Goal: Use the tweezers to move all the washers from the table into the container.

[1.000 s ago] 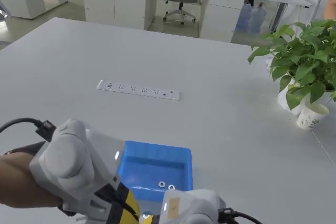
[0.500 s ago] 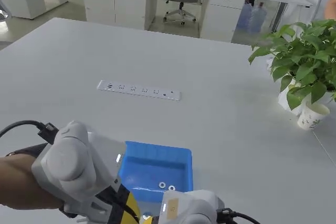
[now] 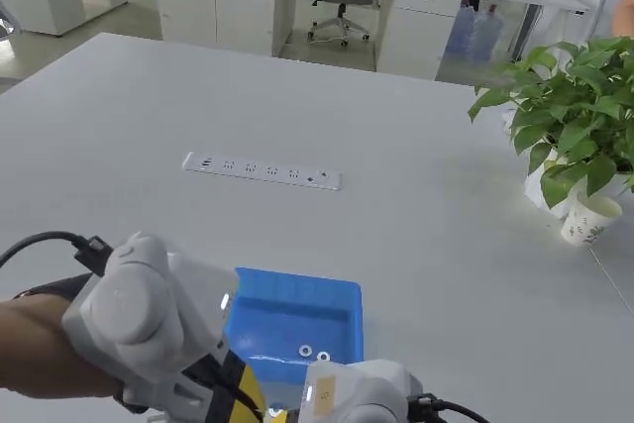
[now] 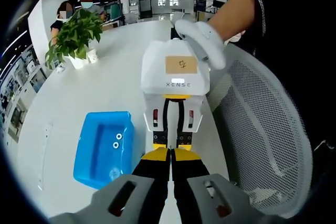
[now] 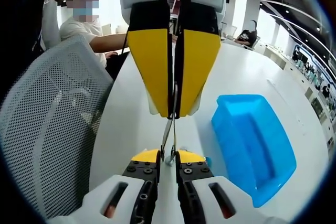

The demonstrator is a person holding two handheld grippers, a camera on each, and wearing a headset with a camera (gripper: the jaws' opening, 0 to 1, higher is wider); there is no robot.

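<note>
White casing covers both tools. To the left of the blue container [image 3: 297, 281] in the head view, a hand [image 3: 30, 354] grips the left gripper [image 4: 170, 155] from behind. A black cable [image 3: 40, 241] loops off its rear. The tool slants down past the container's near-left corner, and its yellow-and-black jaws run off the bottom edge, so their tips are hard to make out there. Inside the container, toward its near-right corner, lie two washers [image 3: 305, 350]. At the container's near edge, the right gripper [image 5: 168, 157] faces the left one nose to nose, with most of its body cut off by the frame. In the right gripper view the left tool's yellow jaws are pressed nearly together. The thin metal tweezers [image 5: 170, 129] come out of the slit between them, so that tool is clamped on the tweezers. Their far end reaches down into the narrow gap between the right tool's own jaws. Whether those jaws press on the metal or only flank it, I cannot tell. In the left gripper view the tweezers are hidden between the meeting tips. Beyond the container lies a white power strip [image 3: 263, 169], and far to the container's right stands a potted plant [image 3: 575, 111] with a paper cup [image 3: 587, 217] beside it.
</note>
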